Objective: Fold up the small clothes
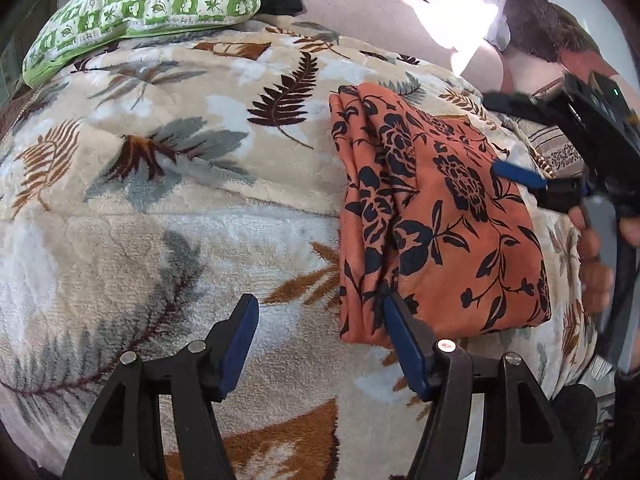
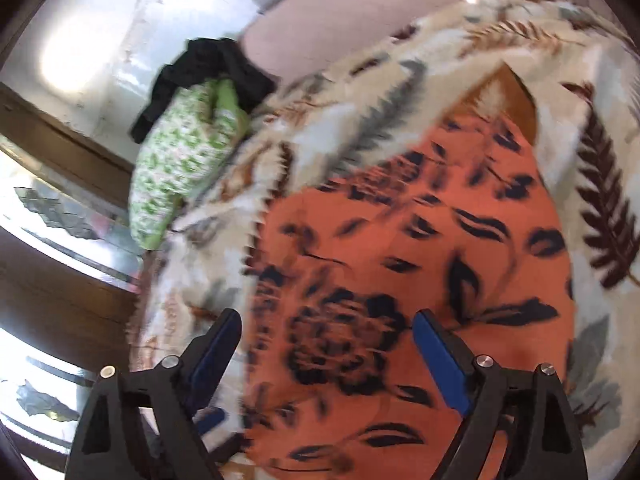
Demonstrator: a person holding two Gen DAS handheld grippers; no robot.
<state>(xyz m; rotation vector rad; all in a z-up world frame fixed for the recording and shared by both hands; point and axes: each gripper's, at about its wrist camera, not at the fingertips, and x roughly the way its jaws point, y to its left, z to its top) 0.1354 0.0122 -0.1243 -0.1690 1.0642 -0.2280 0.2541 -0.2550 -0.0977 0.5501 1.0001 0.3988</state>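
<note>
My folded orange cloth with black flowers (image 1: pixel 436 216) lies flat on the fleecy cream blanket with a leaf print (image 1: pixel 160 184), its long axis running from my near side away toward the green-and-white checked pillow (image 1: pixel 136 8) at the blanket's far edge. My left gripper (image 1: pixel 320 320) tilts down at the cloth's near corner, jaws apart and empty, one pad at its edge. My right gripper (image 2: pixel 326 334) hovers over the cloth, jaws wide, gripping nothing.

right tool (image 2: pixel 326 322) gapes empty above orange floral cloth (image 2: pixel 400 248) on leaf-print blanket (image 2: pixel 460 52).
</note>
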